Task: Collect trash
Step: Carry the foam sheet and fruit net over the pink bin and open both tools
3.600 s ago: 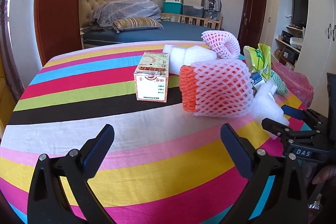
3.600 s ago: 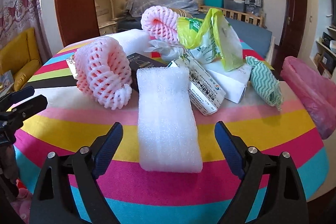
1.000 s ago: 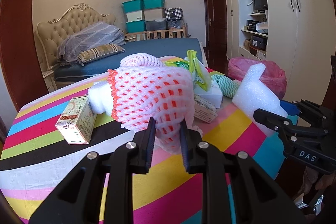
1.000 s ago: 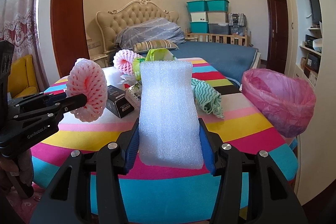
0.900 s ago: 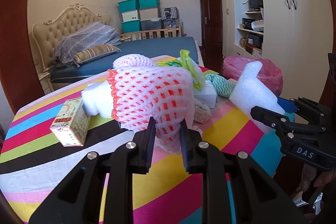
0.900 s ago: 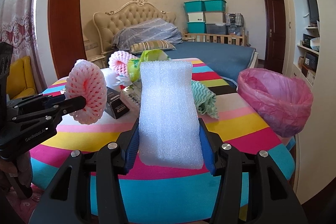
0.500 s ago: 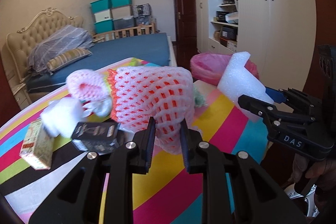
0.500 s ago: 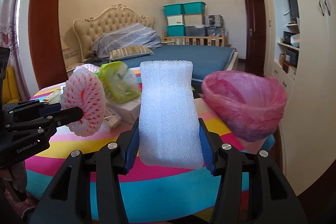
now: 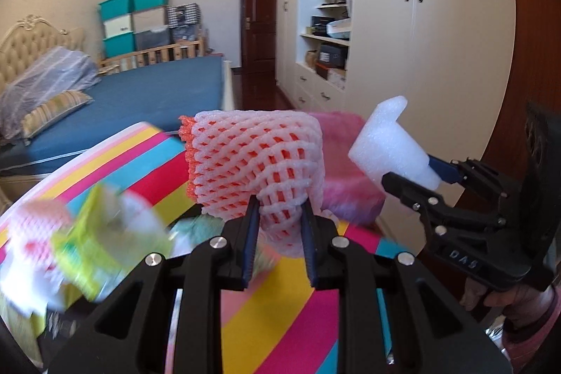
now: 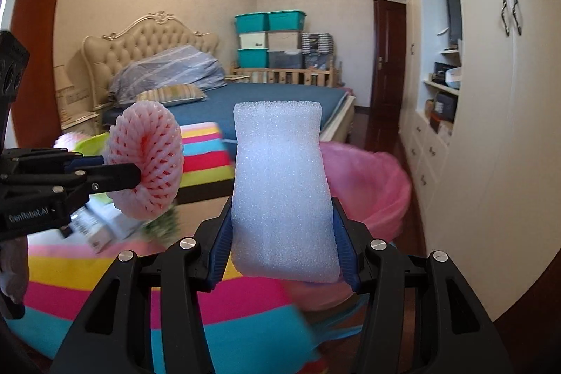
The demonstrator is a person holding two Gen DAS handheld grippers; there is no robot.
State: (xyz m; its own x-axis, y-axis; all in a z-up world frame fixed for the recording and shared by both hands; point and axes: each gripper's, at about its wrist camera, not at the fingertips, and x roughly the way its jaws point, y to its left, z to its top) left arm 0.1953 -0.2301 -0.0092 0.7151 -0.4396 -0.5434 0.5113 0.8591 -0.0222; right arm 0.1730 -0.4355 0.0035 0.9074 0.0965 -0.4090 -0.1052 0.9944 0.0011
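A white foam net (image 9: 252, 160) with an orange lining and a plain white foam block (image 10: 282, 195) are seen against a tablecloth (image 9: 280, 311) striped in pink, yellow, turquoise, red, black and white. A translucent pink bag (image 10: 368, 188) lies beyond, with a blurred yellow-green wrapper (image 9: 105, 240) on the cloth. Both tools (image 9: 279, 244) (image 10: 282, 246) are black with blue-lined fingers.

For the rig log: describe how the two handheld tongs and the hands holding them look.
Both tongs are matte black plastic frames with triangular cut-outs, silver screw heads and ribbed blue pads inside the fingers. The left tongs carry white "GenRobot.AI" lettering on the side; the right tongs read "DAS". The right hand is bare, with a dark reddish cuff at the wrist. No cables show.
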